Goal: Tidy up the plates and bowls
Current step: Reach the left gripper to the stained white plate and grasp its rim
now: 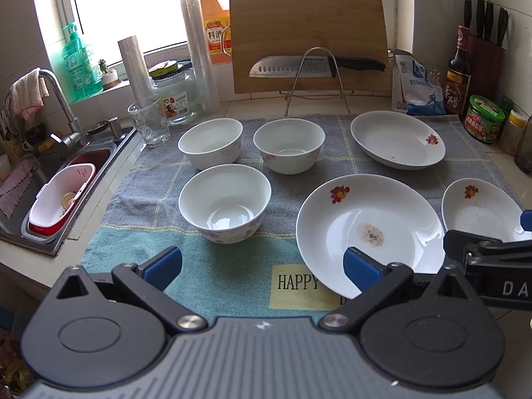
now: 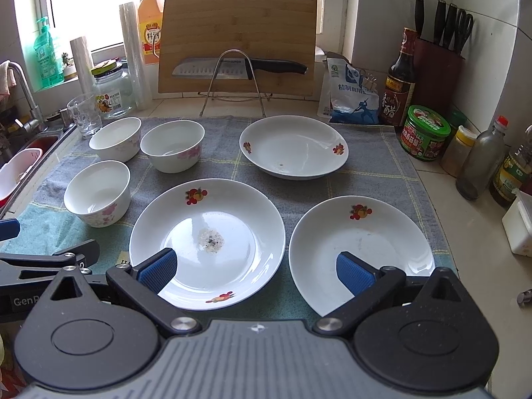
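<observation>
On the grey-and-teal towel (image 2: 372, 166): three white bowls (image 2: 98, 193) (image 2: 172, 150) (image 2: 115, 138) grouped at left; three white plates with red motifs, one far (image 2: 294, 146), one near centre (image 2: 232, 219), one near right (image 2: 382, 232), none touching. Left gripper (image 1: 262, 262) and right gripper (image 2: 256, 266): both spread wide, empty, hovering over the towel's near edge, touching nothing

Both claws (image 1: 262, 267) (image 2: 256, 267) — agape, empty.

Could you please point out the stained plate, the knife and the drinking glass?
stained plate (image 2: 212, 212): right wrist view, inner slope.
knife (image 2: 212, 68): right wrist view, blade.
drinking glass (image 1: 149, 126): left wrist view, side wall.
</observation>
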{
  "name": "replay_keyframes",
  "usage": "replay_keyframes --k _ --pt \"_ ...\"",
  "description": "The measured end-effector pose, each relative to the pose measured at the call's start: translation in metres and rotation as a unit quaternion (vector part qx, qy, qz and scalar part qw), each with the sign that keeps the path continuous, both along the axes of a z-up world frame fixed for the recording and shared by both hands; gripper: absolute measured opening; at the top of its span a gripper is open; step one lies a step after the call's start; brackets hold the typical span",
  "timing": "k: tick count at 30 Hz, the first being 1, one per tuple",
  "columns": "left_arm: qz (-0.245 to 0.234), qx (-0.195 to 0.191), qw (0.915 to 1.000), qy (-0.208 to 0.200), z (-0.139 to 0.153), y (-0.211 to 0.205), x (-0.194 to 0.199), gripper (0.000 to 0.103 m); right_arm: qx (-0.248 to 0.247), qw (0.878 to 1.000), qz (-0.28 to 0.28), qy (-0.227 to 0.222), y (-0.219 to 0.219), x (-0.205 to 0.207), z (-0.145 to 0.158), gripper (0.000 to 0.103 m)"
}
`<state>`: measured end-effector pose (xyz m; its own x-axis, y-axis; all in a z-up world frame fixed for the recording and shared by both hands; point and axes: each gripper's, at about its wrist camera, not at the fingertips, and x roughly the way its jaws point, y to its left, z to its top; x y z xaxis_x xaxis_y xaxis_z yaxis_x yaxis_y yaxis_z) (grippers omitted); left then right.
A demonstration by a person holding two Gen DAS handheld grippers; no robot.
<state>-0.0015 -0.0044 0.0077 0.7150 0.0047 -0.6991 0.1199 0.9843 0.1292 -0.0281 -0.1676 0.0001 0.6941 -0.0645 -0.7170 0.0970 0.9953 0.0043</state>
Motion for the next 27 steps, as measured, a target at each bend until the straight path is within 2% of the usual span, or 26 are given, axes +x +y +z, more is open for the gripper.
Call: replay_keyframes --k 8,18,22,27 --pt "-0.038 -0.006 0.9992 -0.015 0.002 -0.007 0.004 0.102 0.001 0.999 0.012 -0.033 -0.009 -0.007 0.007 0.103" --pt "-0.100 -0.011 0.9946 -0.026 0.003 -0.015 0.019 0.102 -0.012 0.998 -0.020 -0.056 -0.023 -0.019 0.006 0.103" --pt "-0.130 -0.039 0.9907 -0.010 -0.002 -0.014 0.037 0.102 -0.034 0.997 -0.040 -0.060 -0.024 -0.024 0.004 0.103" --pt "-0.191 -0.068 0.9788 -0.031 -0.002 -0.017 0.047 0.102 -0.055 0.994 -0.076 -0.057 -0.030 -0.034 -0.003 0.103"
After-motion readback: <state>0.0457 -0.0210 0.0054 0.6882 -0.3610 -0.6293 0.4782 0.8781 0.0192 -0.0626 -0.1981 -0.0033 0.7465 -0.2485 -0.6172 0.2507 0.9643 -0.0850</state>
